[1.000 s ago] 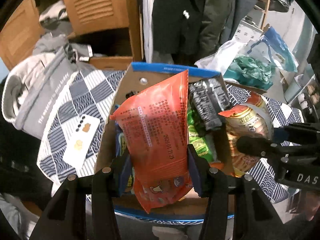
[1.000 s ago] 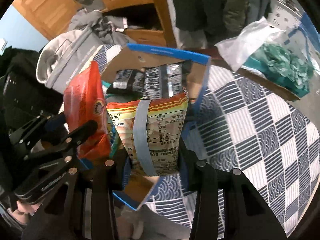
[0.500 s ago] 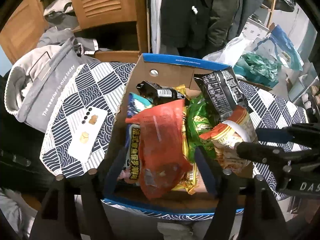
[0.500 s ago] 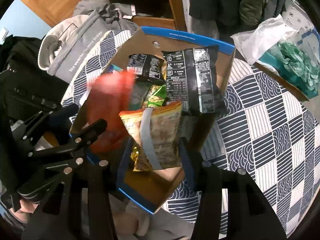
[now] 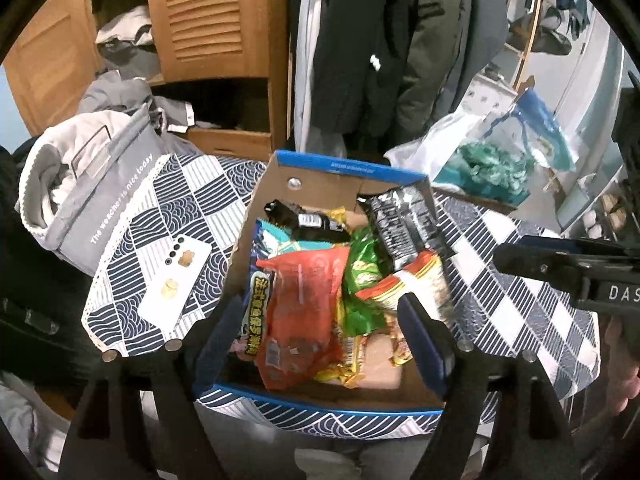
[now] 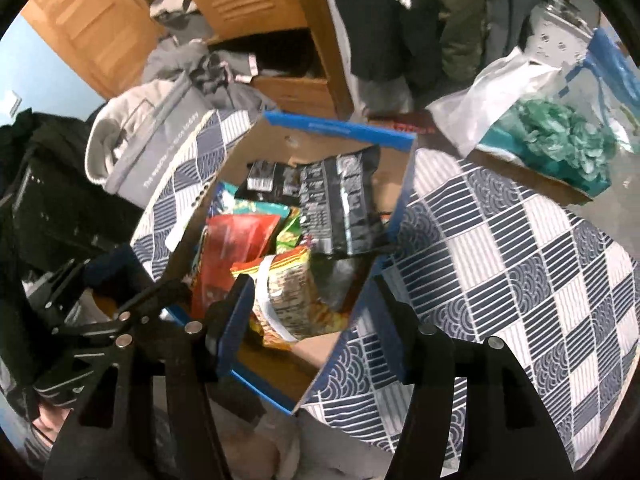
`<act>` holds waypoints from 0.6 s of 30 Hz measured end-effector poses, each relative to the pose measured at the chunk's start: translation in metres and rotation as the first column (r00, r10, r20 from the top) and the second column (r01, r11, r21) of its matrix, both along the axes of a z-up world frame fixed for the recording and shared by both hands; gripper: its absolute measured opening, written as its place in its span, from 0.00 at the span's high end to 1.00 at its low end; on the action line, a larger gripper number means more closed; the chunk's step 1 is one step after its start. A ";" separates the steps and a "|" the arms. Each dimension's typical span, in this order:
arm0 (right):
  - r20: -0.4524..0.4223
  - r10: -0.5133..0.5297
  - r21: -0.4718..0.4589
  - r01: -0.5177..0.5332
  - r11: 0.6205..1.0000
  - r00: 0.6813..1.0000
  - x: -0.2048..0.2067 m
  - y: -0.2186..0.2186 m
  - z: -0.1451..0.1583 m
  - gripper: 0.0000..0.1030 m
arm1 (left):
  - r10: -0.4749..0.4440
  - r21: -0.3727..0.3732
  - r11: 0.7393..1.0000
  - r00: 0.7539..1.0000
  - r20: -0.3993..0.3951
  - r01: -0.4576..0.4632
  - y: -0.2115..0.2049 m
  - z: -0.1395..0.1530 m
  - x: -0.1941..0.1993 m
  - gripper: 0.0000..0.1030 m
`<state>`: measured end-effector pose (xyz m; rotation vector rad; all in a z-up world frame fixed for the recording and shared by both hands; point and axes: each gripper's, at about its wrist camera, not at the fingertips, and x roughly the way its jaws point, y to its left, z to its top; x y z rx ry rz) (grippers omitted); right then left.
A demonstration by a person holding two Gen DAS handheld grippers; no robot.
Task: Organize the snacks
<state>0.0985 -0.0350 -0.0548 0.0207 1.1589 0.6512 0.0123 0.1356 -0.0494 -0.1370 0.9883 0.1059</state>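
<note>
A cardboard box with a blue rim [image 5: 344, 168] [image 6: 340, 128] stands on the patterned table and holds several snack bags. A red bag [image 5: 300, 312] [image 6: 228, 252] lies in its left half. An orange noodle bag with a white band [image 5: 416, 284] [image 6: 288, 300] lies at its right, under a black bag [image 5: 404, 224] [image 6: 340, 204]. A green bag [image 5: 360, 276] lies between them. My left gripper [image 5: 320, 332] is open and empty above the box's near end. My right gripper [image 6: 312, 316] is open and empty above the noodle bag.
A white phone [image 5: 176, 280] lies on the blue-and-white tablecloth [image 6: 520, 260] left of the box. A grey bag of clothes [image 5: 92, 184] sits at the table's far left. Plastic bags [image 5: 500, 156] stand at the far right. A wooden wardrobe and hanging coats [image 5: 380, 40] are behind.
Both grippers opened and let go of their bags: the red bag and the noodle bag now lie in the box. Both grippers have drawn back and up from the box.
</note>
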 end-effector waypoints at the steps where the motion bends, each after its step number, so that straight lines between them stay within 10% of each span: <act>1: 0.011 -0.004 -0.002 0.005 1.000 1.000 -0.001 -0.003 0.003 0.43 | 0.001 -0.004 1.000 1.000 0.005 -0.001 -0.001 0.002 -0.001 0.21; 18: 0.290 -0.047 -0.018 0.055 0.998 0.956 -0.034 -0.047 0.066 0.23 | 0.031 0.062 0.997 0.989 0.142 -0.041 -0.024 0.055 -0.015 0.11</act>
